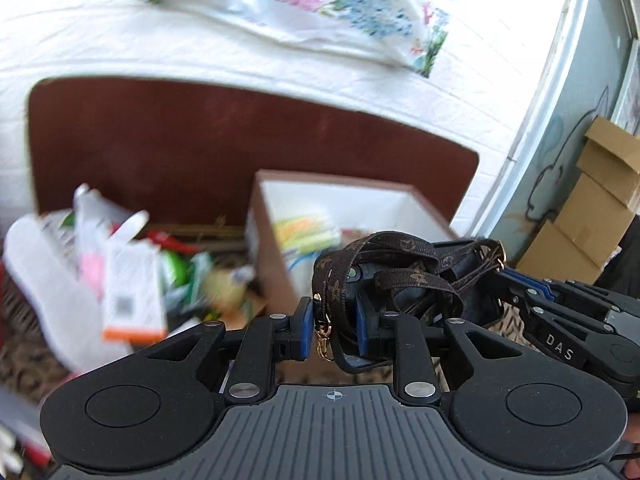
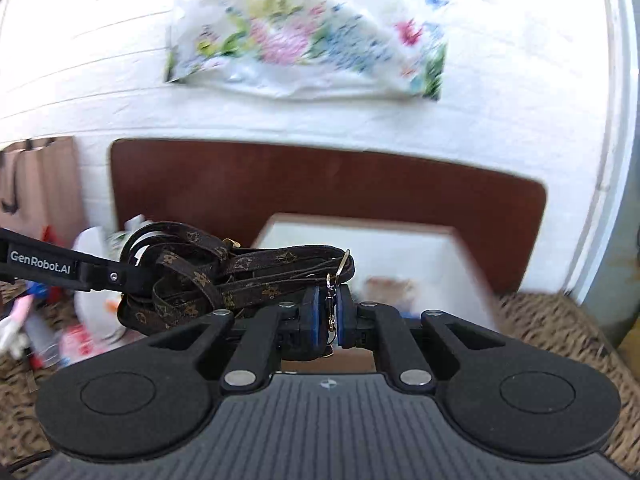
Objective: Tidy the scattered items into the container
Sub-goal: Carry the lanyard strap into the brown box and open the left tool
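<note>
A: Starting close in, what is the left gripper doing?

B: Its blue pads are standing apart, with the brown patterned strap hanging bunched between them. One pad seems to be touching the strap near its gold clasp, but I cannot tell whether the jaws are actually pinching it.

A: And the right gripper?

B: Its pads are pressing together on the strap's metal clip, so it is clamping that end. The rest of the strap is looping in a tangle off to the left, draping over the other gripper's black finger, the one lettered GenRobot.AI.

A: Where is the strap sitting relative to the container?

B: It is hanging in the air between the two grippers, just in front of the box and partly over its near edge. The box is showing white inside walls, with something yellow lying in it in the left view.

A: What is lying farther out?

B: Left of the box, a blurred pile of packets and bottles is sprawling on a patterned rug. Behind everything a dark red-brown board is leaning against a white brick wall, where a floral plastic bag is hanging. Cardboard boxes are stacking up at the far right.
</note>
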`<state>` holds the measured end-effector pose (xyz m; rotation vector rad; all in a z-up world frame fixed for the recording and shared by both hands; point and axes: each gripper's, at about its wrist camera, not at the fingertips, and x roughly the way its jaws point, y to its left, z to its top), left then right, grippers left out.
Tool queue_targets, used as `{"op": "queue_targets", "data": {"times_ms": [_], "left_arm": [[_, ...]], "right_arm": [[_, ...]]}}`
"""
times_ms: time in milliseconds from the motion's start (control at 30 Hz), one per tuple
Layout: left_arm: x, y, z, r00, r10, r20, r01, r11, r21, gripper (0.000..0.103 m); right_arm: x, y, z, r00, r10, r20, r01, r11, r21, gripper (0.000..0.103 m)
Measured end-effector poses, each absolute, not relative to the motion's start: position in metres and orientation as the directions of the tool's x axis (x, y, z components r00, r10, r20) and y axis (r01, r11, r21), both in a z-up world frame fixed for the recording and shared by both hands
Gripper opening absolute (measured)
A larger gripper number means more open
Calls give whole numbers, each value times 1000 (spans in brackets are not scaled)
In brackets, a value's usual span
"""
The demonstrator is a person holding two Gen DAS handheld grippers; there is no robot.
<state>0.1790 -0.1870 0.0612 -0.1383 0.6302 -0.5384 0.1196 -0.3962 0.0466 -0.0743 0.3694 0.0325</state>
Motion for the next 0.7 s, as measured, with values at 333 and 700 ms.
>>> {"op": "queue_targets", "data": {"times_ms": [333,700], "left_arm": [[247,-243,31,631,-516,-580,434,854,-288,21],[276,-256,-4,589,-500,-635,428,860,-280,43]], "right_arm": [[184,-446,16,903,-6,-430,-9,999,-32,10],[219,-460,-18,852,35,-523,-30,999,18,25]]}}
